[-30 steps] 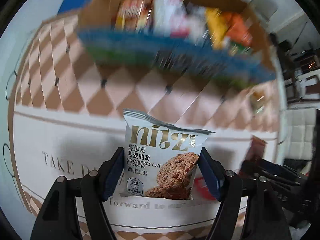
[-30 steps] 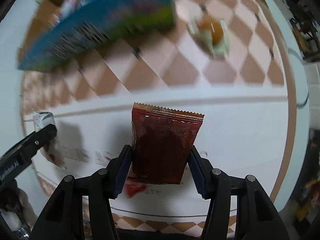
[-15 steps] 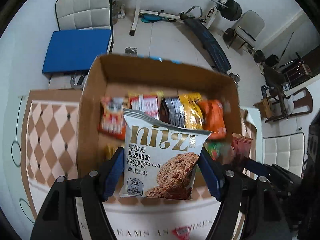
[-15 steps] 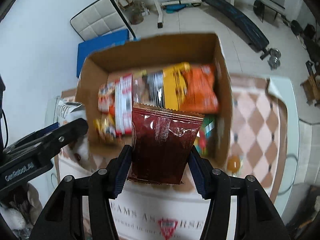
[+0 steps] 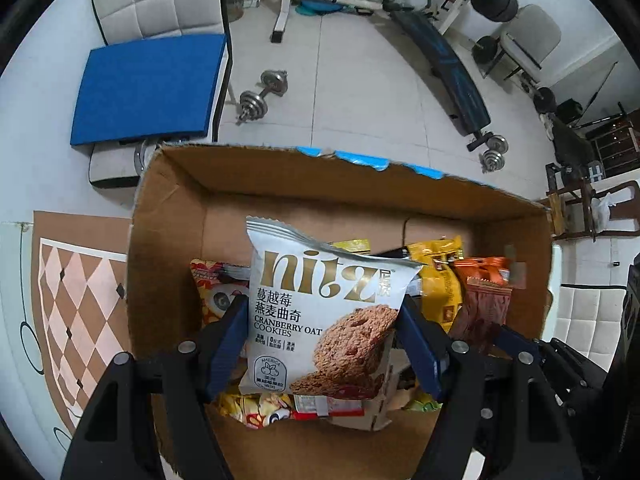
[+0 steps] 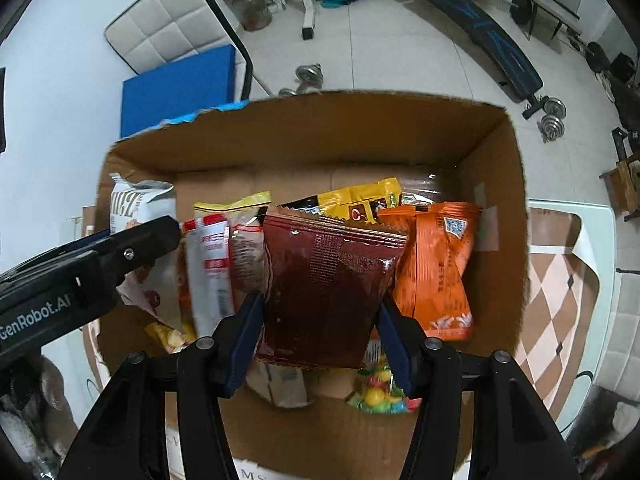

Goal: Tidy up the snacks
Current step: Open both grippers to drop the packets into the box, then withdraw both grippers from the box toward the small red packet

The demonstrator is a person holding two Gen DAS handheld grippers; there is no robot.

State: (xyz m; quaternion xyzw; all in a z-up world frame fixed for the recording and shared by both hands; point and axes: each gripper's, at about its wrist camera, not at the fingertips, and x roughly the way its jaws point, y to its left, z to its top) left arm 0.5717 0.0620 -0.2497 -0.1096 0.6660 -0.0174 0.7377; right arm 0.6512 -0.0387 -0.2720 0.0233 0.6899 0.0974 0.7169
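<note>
You are partway through the task. The cardboard box (image 6: 516, 216) already holds a row of packets, and two more hang above it, neither released.

Left to right:

1. Your left gripper (image 5: 324, 344) is clamped on the silver cookie packet (image 5: 320, 312), both pads pressing its side edges. In the left wrist view the packet stands upright at centre frame, over the left half of the box. In the right wrist view it shows at 9 o'clock, just inside the left wall.
2. Your right gripper (image 6: 320, 344) is clamped on the dark red packet (image 6: 332, 292), held upright over the middle of the box. In the left wrist view this packet appears at 3 o'clock from the cookie packet, near it; I cannot tell whether they touch.

Count, as far as the views allow:
- Grippers: two, each gripping one packet.
- Packets held: two.
- Box: one.
- Standing row in the box: at least four packets. From the left: a red-and-white packet (image 6: 212, 272), a yellow-topped packet (image 6: 236, 208), a yellow-and-black packet (image 6: 360, 200), an orange packet (image 6: 432, 272).
- Bag of coloured candy balls (image 6: 380, 396): one, on the box floor at 6 o'clock.
- Further small packets lie beneath the held ones; they are too hidden to count.

Remaining, by judgement: set both held packets into the row. Whether other snacks wait outside the box cannot be told.
</note>
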